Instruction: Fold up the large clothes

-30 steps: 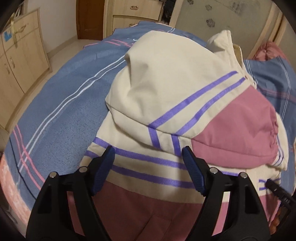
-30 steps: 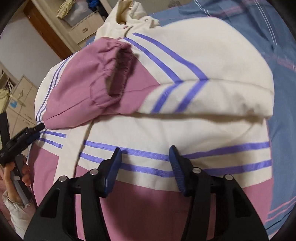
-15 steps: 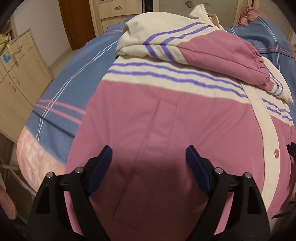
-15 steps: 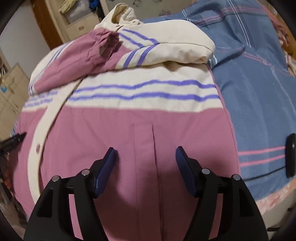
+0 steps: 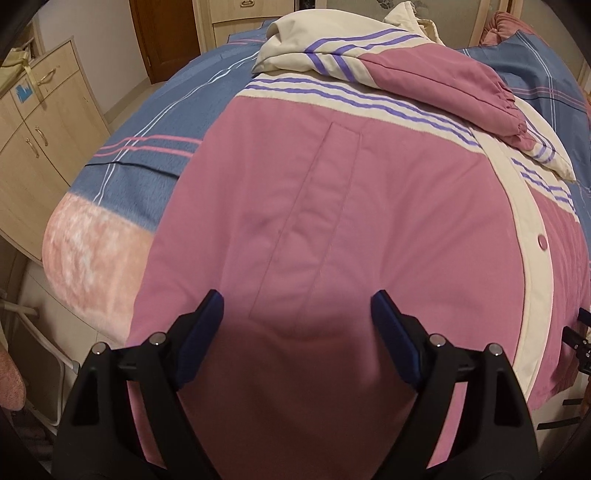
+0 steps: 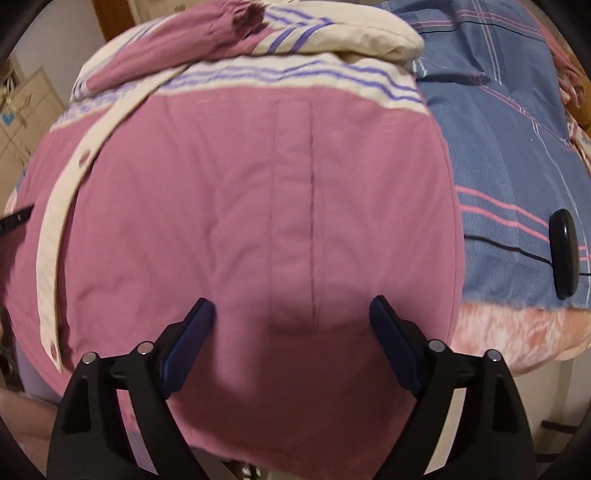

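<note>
A large pink and cream jacket (image 5: 332,206) with purple stripes lies on the bed, sleeves folded across its upper part; it also shows in the right wrist view (image 6: 240,192). My left gripper (image 5: 297,308) is open, hovering over the jacket's lower pink hem area beside a pocket seam. My right gripper (image 6: 291,314) is open over the other lower pink panel, its pocket seam between the fingers. Neither holds cloth. A folded pink sleeve cuff (image 5: 506,107) rests on the cream yoke.
The bed has a blue striped blanket (image 5: 155,147) with a pink fleecy edge (image 6: 517,332). A black oval device (image 6: 563,258) with a cord lies on the blanket at the right. Wooden cabinets (image 5: 33,140) stand at the left, a door (image 5: 162,33) beyond.
Both grippers have pulled back from the jacket's striped upper part to its lower pink hem. Both stay open.
</note>
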`<state>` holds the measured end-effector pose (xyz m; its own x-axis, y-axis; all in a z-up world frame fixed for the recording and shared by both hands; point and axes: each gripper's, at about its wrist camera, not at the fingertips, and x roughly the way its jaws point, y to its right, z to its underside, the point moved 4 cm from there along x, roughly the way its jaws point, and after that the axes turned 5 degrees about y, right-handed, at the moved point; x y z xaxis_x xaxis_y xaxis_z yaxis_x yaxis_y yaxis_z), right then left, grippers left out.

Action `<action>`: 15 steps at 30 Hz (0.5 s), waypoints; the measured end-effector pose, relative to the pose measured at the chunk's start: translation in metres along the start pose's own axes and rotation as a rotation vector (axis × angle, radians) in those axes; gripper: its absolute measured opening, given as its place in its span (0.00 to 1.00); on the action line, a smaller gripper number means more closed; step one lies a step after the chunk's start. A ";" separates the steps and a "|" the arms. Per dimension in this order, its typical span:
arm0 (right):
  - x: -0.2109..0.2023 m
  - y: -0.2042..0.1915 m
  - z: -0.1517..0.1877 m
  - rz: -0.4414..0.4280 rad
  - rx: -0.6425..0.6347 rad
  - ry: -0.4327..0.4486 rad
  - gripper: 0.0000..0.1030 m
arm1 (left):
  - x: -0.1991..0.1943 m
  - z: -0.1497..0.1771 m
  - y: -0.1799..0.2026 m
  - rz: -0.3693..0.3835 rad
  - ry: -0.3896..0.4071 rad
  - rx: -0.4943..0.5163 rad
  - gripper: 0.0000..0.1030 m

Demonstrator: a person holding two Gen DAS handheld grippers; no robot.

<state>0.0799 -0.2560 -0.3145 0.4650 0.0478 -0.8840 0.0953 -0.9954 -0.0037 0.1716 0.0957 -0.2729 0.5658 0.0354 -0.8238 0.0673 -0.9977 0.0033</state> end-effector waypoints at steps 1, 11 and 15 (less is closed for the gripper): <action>-0.003 -0.001 -0.001 0.001 -0.002 0.003 0.87 | -0.006 0.003 -0.001 -0.003 0.007 0.002 0.82; -0.040 -0.003 -0.106 -0.179 0.130 0.219 0.78 | -0.044 -0.091 -0.006 0.111 0.151 -0.058 0.82; -0.031 -0.013 -0.128 -0.221 0.137 0.236 0.75 | -0.038 -0.131 -0.005 0.139 0.242 -0.079 0.82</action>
<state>0.1766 -0.2341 -0.2269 0.6385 0.2647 -0.7226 0.1044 -0.9601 -0.2595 0.2574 0.1068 -0.1670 0.7528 -0.0789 -0.6535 0.0341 -0.9868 0.1585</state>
